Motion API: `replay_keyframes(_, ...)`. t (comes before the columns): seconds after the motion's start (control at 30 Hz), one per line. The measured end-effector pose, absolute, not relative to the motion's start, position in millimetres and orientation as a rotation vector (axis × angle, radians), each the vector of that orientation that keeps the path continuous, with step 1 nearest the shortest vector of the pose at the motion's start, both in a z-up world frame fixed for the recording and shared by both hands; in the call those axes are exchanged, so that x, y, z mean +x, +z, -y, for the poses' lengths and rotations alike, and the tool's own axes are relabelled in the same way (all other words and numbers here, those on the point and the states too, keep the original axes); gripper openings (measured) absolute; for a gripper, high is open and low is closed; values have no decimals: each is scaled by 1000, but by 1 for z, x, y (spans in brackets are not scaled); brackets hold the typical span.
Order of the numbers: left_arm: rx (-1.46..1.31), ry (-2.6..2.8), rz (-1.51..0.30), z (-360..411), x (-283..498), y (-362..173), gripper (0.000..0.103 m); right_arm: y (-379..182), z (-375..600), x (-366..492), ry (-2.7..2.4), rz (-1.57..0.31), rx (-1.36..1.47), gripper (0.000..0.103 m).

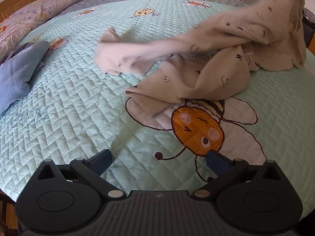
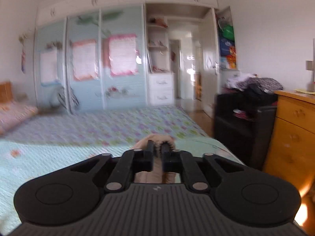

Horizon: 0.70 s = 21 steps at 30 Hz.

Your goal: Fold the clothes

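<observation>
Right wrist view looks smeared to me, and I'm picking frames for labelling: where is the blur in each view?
Right wrist view: wardrobe and bedspread motion-smeared, right hand-held gripper sharp. Left wrist view: quilt crisp, only the lifted beige garment blurs.

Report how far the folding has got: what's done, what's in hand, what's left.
Done: a blue garment lies in a loose pile at the bed's left edge; I can't tell whether it is folded. In hand: the right gripper is shut on the beige garment, lifting one end while the rest trails crumpled on the quilt. The left gripper is open, holding nothing. Left: spreading the beige garment flat and every fold.
</observation>
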<state>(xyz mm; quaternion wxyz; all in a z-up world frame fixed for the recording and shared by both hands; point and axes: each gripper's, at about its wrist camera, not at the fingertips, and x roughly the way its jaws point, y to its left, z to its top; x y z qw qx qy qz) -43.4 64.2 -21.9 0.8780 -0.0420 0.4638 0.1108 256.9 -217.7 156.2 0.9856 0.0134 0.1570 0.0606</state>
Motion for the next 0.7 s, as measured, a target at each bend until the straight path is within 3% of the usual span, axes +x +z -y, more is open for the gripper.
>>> replay_keyframes(0.03, -88, 231, -967, -64, -43, -22, 103, 144, 217, 264, 146, -374, 8, 49)
replay_keyframes(0.07, -90, 231, -966, -64, -42, -23, 103, 131, 214, 264, 183, -423, -12, 54)
replay_keyframes(0.3, -82, 231, -975, -71, -42, -21, 103, 62, 214, 190, 391, -453, 95, 62)
replay_keyframes(0.47, -72, 247, -983, -67, -43, -20, 103, 38, 252, 159, 242, -392, 206, 67)
replay_keyframes(0.7, -44, 264, -989, -60, -39, -21, 103, 4, 220, 187, 263, -552, -144, 68)
